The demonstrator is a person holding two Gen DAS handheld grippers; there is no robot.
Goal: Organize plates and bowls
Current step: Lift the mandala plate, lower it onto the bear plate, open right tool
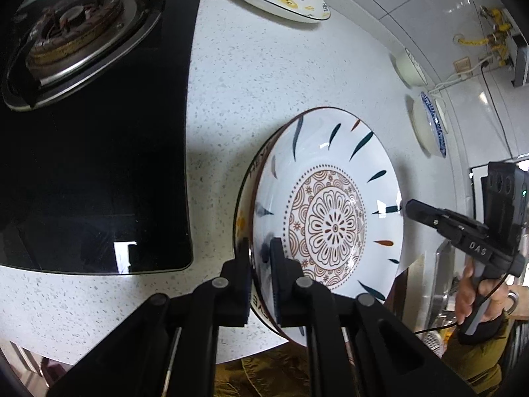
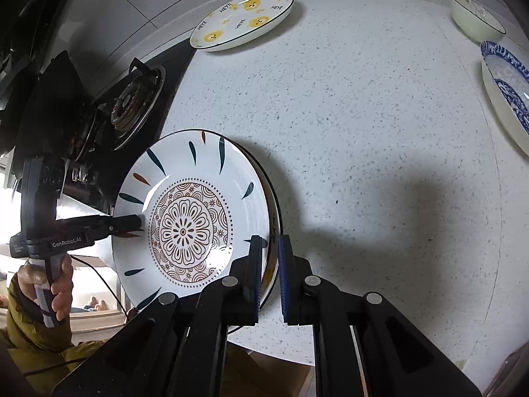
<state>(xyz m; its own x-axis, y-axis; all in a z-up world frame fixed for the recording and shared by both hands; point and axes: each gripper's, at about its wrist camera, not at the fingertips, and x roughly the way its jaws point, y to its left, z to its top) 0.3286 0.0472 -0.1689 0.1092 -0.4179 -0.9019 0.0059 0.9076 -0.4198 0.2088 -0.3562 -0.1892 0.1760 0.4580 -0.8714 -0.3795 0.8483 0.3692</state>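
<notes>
**Two grippers on a stacked plate**

A speckled white counter [image 2: 380, 152] holds everything. At its far side sits a black glass hob [image 1: 99, 165] with a steel-ringed burner [image 1: 72, 29]. Near the counter's front edge, a floral plate [image 2: 198, 218] rests in a bear plate [image 2: 275, 228] marked HEYE. A second bear plate [image 2: 243, 20] lies by the wall, well apart; a blue-rimmed plate [image 2: 506, 92] and a pale bowl [image 2: 476, 16] sit off to the other side.

The left gripper [image 1: 259, 258] straddles the stack's rim, jaws narrow, on the rim. The right gripper [image 2: 267, 254] does likewise opposite, its blue pad [image 2: 284, 274] outside the rim.
</notes>
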